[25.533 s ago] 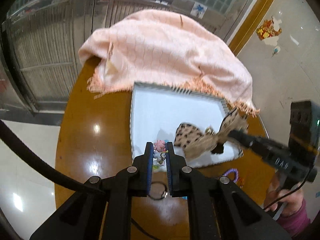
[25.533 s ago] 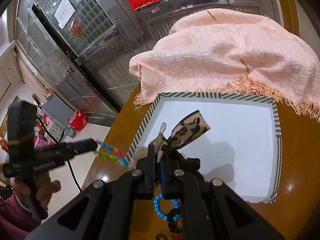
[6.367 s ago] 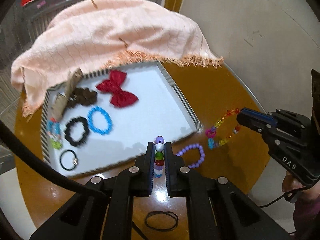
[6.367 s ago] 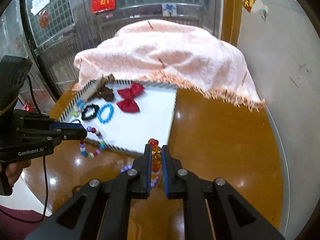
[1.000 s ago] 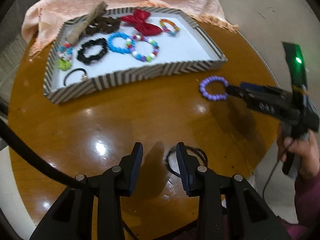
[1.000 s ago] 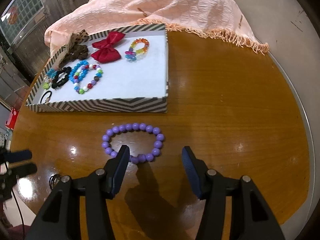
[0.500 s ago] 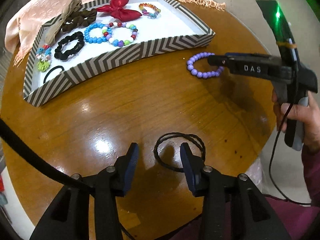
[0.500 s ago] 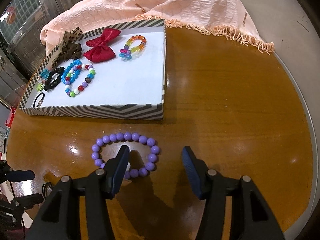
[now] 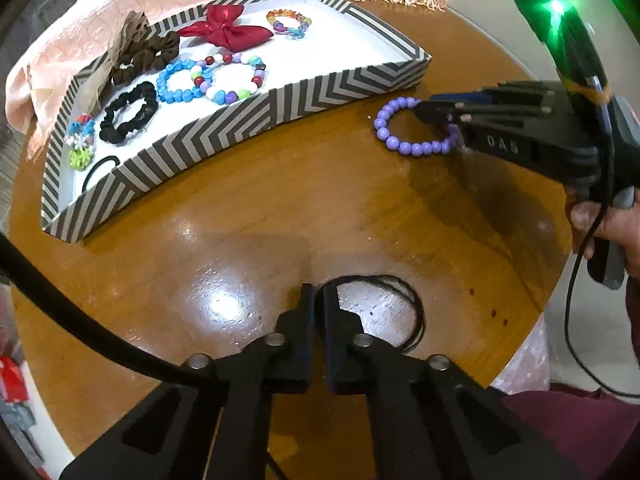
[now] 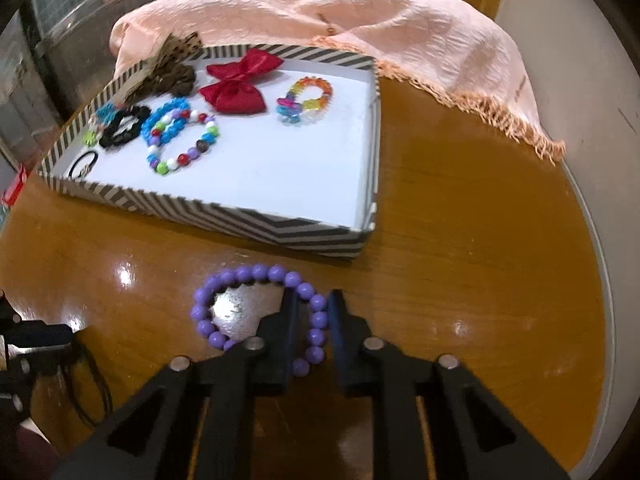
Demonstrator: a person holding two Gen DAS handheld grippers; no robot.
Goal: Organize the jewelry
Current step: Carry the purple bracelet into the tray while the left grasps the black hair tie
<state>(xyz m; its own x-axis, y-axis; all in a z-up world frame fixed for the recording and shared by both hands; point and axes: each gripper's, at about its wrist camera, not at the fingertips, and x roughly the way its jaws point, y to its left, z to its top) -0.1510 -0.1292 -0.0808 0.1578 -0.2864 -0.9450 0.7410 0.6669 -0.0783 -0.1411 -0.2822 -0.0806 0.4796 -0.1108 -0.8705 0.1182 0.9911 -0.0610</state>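
A striped tray (image 9: 248,120) (image 10: 260,224) holds a red bow (image 9: 224,32), beaded bracelets (image 9: 232,76), black scrunchies and a hair tie. My left gripper (image 9: 320,292) is shut on the near side of a thin black elastic loop (image 9: 404,300) lying on the wooden table. My right gripper (image 10: 312,300) (image 9: 424,110) has its jaws narrowed around the right side of a purple bead bracelet (image 10: 256,276) (image 9: 400,146), which still rests on the table in front of the tray.
A pink fringed cloth (image 10: 360,12) lies behind the tray. The round wooden table (image 9: 280,208) drops off near my left gripper and at the right (image 10: 596,240). A cable (image 9: 80,336) crosses the left wrist view's lower left.
My left gripper's jaws have closed on the black elastic loop. My right gripper has moved forward and narrowed around the purple bracelet's side.
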